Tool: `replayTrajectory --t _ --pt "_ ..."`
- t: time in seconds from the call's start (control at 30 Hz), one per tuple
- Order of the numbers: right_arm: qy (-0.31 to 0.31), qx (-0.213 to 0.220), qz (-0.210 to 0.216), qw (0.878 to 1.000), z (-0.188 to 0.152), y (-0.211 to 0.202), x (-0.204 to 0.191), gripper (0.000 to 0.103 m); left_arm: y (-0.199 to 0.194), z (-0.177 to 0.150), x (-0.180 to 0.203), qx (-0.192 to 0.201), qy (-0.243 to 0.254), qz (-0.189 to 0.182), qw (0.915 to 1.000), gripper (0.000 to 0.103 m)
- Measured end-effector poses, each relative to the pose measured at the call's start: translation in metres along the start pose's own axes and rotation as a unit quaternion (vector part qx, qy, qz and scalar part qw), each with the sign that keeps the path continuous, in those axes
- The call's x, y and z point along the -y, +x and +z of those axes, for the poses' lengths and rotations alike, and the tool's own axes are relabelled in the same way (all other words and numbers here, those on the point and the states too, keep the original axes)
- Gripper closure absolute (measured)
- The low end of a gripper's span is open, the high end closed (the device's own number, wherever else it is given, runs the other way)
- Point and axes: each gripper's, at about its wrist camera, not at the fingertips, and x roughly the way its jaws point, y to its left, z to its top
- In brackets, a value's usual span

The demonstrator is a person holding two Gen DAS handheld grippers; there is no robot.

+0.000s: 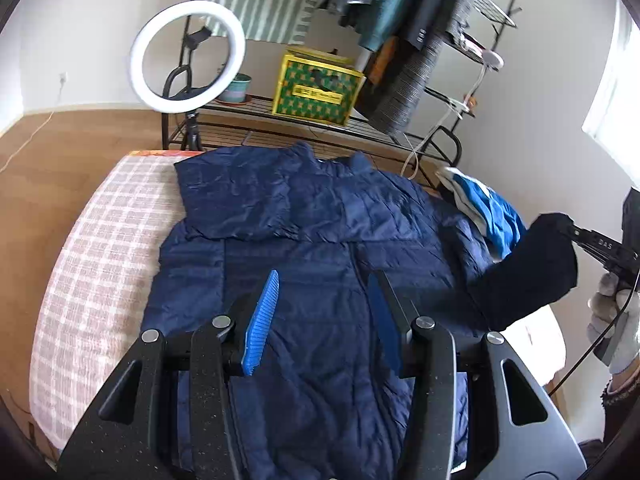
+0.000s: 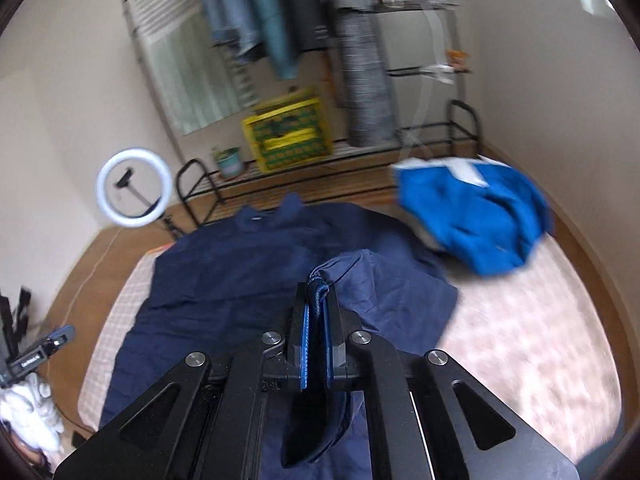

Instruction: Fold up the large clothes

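Note:
A navy quilted jacket (image 1: 312, 216) lies spread on a bed with a pink plaid cover (image 1: 104, 232). One sleeve (image 1: 240, 196) is folded across its chest. My left gripper (image 1: 324, 276) hovers open over the jacket's middle, with nothing between its blue pads. At the right edge of the left wrist view, my right gripper (image 1: 576, 236) holds the other sleeve's dark cuff (image 1: 532, 268) lifted off the bed. In the right wrist view the right gripper (image 2: 316, 308) is shut on that sleeve (image 2: 384, 280). A short cord loop (image 2: 318, 284) sticks out past the fingertips.
A bright blue and white garment (image 2: 476, 220) lies crumpled at the bed's far right corner. Behind the bed stand a black clothes rack (image 1: 400, 20) with hanging clothes, a yellow-green box (image 1: 316, 88) and a ring light (image 1: 188, 56). Wooden floor (image 1: 60, 168) lies to the left.

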Motion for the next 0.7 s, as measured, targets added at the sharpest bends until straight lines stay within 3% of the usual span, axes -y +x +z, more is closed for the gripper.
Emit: replayTrajectory --t 0.2,0.4,0.7 --pt "-0.053 -0.035 0.043 0.997 0.013 0.085 -0.074 0.099 0.027 0.013 -0.05 -0.001 -0.032 0.017 0.9993 0.055" --pt "-0.093 -0.083 0.073 0.99 0.002 0.175 -0.142 0.099 0.057 0.015 -0.095 -0.009 -0.059 0.035 0.9976 0.055" --pt "-0.118 -0.14 0.104 0.977 -0.02 0.273 -0.192 0.098 0.106 0.008 -0.121 -0.037 -0.065 0.042 0.9963 0.055"
